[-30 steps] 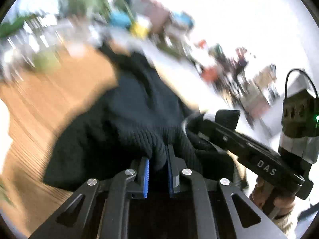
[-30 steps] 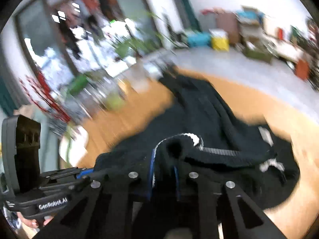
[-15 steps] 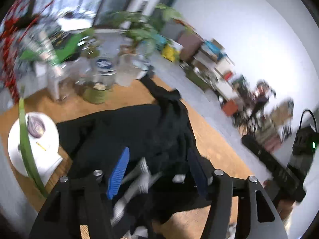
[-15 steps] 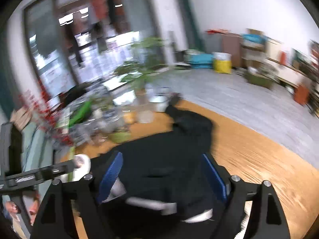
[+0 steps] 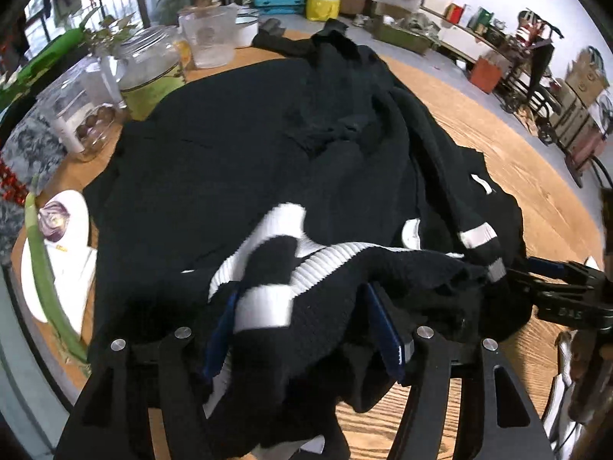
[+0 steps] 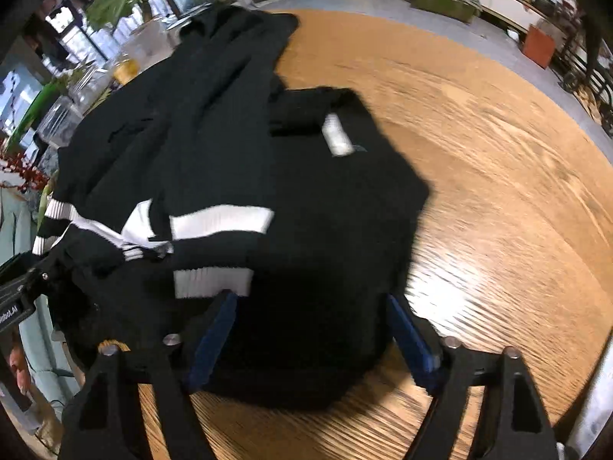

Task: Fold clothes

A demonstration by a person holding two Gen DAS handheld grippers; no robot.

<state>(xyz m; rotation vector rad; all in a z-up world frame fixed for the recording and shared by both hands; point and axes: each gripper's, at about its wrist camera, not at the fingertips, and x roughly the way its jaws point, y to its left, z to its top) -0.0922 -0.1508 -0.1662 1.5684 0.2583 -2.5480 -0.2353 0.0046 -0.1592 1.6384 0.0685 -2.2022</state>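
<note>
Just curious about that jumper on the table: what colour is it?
The jumper is black with white stripes at its ribbed edges, clearest in the right wrist view.

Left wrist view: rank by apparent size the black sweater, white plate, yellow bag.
1. black sweater, fills most of the frame
2. white plate, near the left edge
3. yellow bag, smallest, though it sits far back, so true size is unsure

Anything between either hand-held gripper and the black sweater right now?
Nothing visible. The left hand-held gripper is open with the black sweater bunched between its fingers; the right hand-held gripper is open astride the sweater's near edge. The jars and the plate stand off to the side on the wooden table.
</note>
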